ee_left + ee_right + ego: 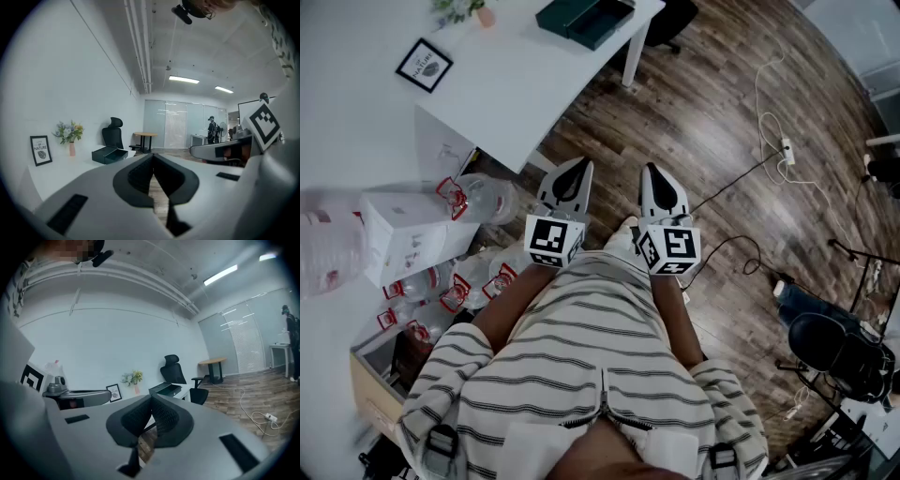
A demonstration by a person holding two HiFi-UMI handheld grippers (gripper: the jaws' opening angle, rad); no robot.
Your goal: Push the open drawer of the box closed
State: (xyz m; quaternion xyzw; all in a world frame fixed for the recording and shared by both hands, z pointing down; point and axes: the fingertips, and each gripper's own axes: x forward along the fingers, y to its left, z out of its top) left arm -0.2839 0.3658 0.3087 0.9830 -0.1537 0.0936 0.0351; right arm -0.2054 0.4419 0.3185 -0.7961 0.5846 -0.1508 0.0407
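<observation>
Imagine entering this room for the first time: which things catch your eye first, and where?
Two white handheld tools with black-and-white marker cubes, the left gripper and the right gripper, sit side by side mid-picture above the brown plank floor, both shut and empty. A dark green box with its drawer open stands on the white table at the top of the head view. Clear plastic bottles with red handles crowd the floor at the left.
</observation>
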